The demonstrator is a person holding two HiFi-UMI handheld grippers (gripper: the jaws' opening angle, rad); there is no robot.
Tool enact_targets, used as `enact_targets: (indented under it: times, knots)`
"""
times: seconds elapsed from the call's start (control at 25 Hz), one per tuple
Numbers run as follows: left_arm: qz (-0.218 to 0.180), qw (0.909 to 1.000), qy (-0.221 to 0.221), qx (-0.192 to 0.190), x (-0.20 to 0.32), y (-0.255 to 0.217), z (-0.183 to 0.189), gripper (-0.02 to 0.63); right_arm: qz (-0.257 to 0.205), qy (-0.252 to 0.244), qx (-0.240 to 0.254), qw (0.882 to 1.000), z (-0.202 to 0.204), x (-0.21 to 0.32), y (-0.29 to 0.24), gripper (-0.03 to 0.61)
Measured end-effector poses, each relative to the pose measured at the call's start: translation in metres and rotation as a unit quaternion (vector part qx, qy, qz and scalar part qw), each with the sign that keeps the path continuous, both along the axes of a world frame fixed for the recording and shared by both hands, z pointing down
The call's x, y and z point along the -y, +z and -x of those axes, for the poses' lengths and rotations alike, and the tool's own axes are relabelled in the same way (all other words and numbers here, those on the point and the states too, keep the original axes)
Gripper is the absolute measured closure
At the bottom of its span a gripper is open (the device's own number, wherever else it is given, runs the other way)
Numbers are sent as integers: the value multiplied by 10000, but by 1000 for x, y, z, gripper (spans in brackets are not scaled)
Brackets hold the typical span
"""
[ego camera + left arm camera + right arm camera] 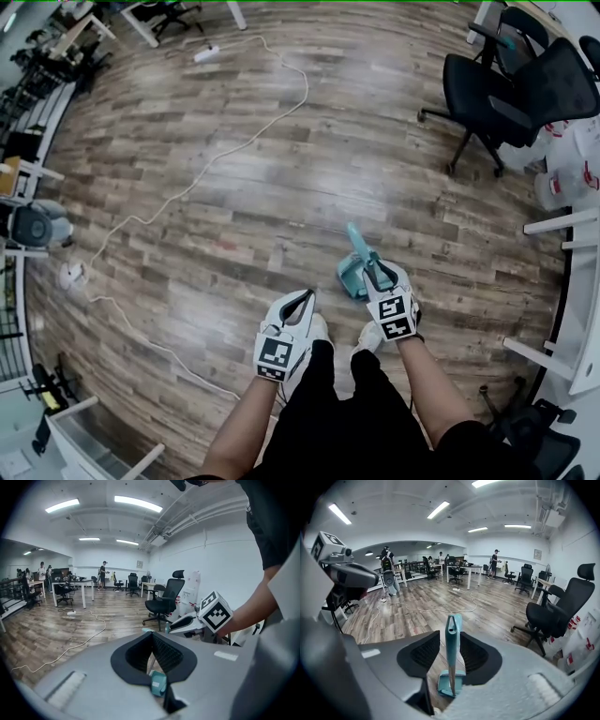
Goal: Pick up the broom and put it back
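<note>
Right gripper (450, 633) (380, 272): jaws well apart, with the handle of the teal broom (453, 644) (359, 246) standing in the gap. The pads on either side do not clamp it.

Left gripper (151, 634) (307, 295): jaws drawn together so that their tips meet in a narrow V, with nothing gripped at the tips. A small teal piece shows low in the slot behind them; what it is cannot be told. This gripper hangs beside the right one, apart from the broom.

Broom: it stands on the floor (281, 169) just ahead of the person's feet. Its long axis is close to vertical, with the wide teal base (451, 684) down on the boards. The handle end, pierced by a hanging hole, points up.

Surface and room: wood-plank floor in mixed brown and grey tones. A white cable (202, 173) runs across it in loose curves. A black office chair (525, 94) (555, 611) stands to the right. White desks (70, 584) and a few people occupy the far end of the room, under strip ceiling lights.
</note>
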State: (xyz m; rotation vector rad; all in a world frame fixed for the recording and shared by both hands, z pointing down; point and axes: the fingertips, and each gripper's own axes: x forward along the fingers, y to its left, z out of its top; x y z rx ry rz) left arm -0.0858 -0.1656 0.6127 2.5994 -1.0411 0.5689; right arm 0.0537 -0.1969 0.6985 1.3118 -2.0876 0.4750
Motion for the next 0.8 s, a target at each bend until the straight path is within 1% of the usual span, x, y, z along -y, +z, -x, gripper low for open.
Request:
enact_targets:
  times: [0.28, 0.44, 0.52, 0.64, 0.8]
  knots:
    - [87, 9999, -44, 123, -4, 6, 13, 597, 167, -7, -57, 9998, 2, 8, 17, 442]
    - [102, 9998, -33, 158, -9, 8, 13, 597, 97, -14, 13, 10000, 3, 10, 19, 449]
    - [141, 9998, -43, 148, -13, 10, 13, 598, 54, 0, 15, 10000, 4, 11, 20, 480]
    - [177, 9997, -61, 168, -16, 12, 16, 597, -43, -29, 18, 10000, 5, 13, 17, 483]
    - [143, 9997, -106, 189, -14, 9, 19, 598, -5, -29, -5, 10000, 2, 10, 19, 485]
